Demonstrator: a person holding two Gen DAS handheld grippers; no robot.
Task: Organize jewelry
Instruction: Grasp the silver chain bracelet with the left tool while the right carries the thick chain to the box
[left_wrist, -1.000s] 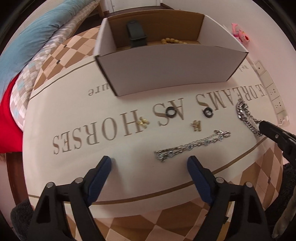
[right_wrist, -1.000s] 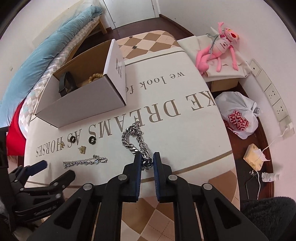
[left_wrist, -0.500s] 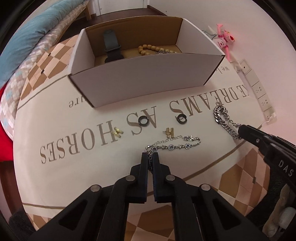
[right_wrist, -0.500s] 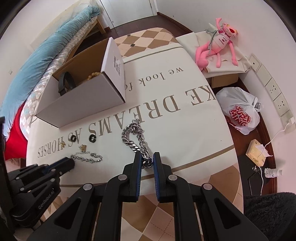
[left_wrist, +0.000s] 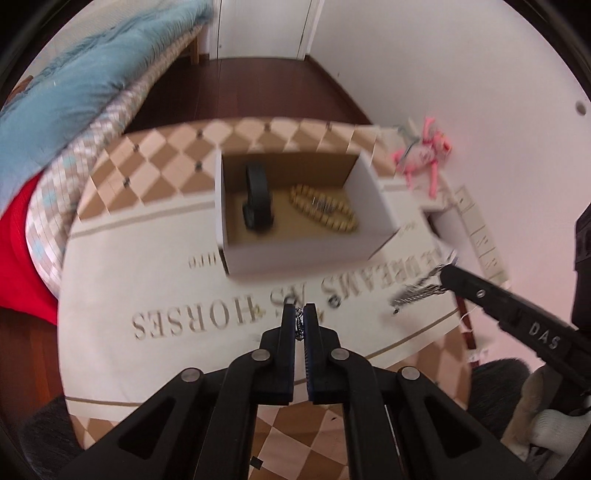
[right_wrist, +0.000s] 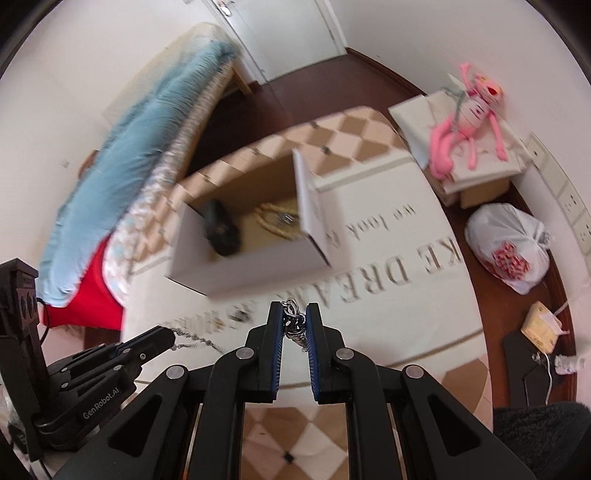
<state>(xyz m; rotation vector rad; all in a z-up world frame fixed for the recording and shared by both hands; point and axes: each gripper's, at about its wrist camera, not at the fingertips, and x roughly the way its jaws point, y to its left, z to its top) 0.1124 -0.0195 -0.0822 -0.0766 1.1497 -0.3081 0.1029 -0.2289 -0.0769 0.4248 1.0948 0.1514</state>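
Observation:
My left gripper (left_wrist: 299, 314) is shut on a thin silver bracelet (left_wrist: 298, 325), lifted above the printed cloth; it trails from the left gripper in the right wrist view (right_wrist: 195, 338). My right gripper (right_wrist: 294, 314) is shut on a thick silver chain (right_wrist: 293, 321), which hangs from its tip in the left wrist view (left_wrist: 417, 291). The open cardboard box (left_wrist: 295, 254) stands ahead, holding a black watch band (left_wrist: 258, 203) and a wooden bead bracelet (left_wrist: 325, 212). Small rings and gold charms lie blurred on the cloth near the lettering (left_wrist: 332, 304).
A bed with a blue quilt (left_wrist: 74, 85) and a red sheet lies to the left. A pink plush toy (right_wrist: 469, 122) sits on a box at the right, with a white plastic bag (right_wrist: 506, 251) on the floor. The table's cloth edge is near me.
Both grippers have lifted their chains off the cloth and risen, tilting toward the box. The left gripper, open a second ago, closed on the thin bracelet.

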